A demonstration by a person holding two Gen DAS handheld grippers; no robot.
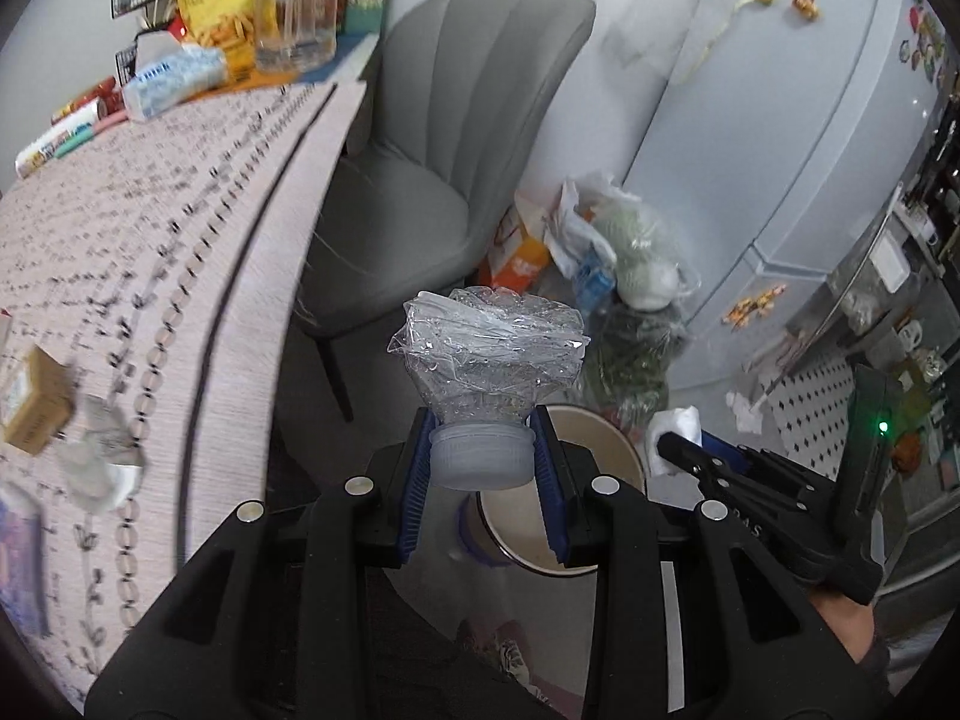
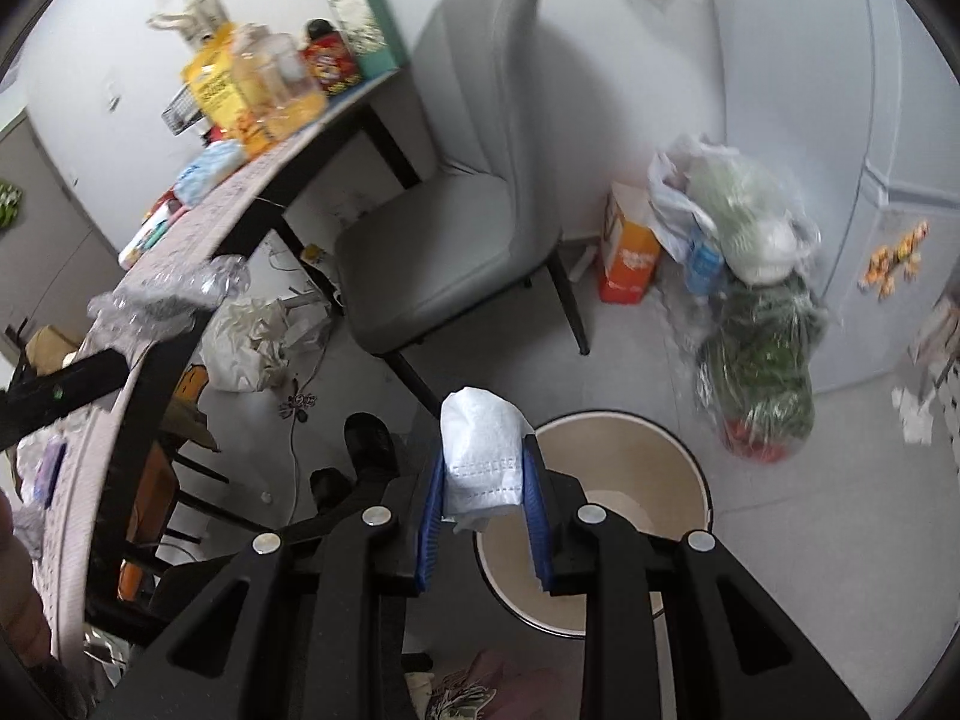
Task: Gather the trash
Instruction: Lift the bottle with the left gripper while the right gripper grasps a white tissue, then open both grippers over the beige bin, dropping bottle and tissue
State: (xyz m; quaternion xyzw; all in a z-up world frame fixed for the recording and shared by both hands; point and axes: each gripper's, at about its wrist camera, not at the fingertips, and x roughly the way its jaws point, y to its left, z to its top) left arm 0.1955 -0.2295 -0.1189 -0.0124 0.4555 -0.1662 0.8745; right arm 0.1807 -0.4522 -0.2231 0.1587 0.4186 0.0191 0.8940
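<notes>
My left gripper (image 1: 483, 456) is shut on the capped neck of a crushed clear plastic bottle (image 1: 489, 354) and holds it above the round beige trash bin (image 1: 624, 456) on the floor. My right gripper (image 2: 483, 468) is shut on a crumpled white tissue (image 2: 483, 450) and holds it over the left rim of the same bin (image 2: 690, 468). The right gripper and its tissue also show in the left wrist view (image 1: 675, 429), just right of the bin. The crushed bottle shows at the left of the right wrist view (image 2: 174, 288).
A table with a patterned cloth (image 1: 180, 210) carries a small cardboard box (image 1: 36, 408), crumpled paper (image 1: 102, 468), snack packs and a glass jar (image 1: 294, 6). A grey chair (image 1: 432, 168) stands beside it. Filled plastic bags (image 2: 756, 312), an orange carton (image 2: 630, 258) and a fridge (image 1: 810, 120) stand behind the bin.
</notes>
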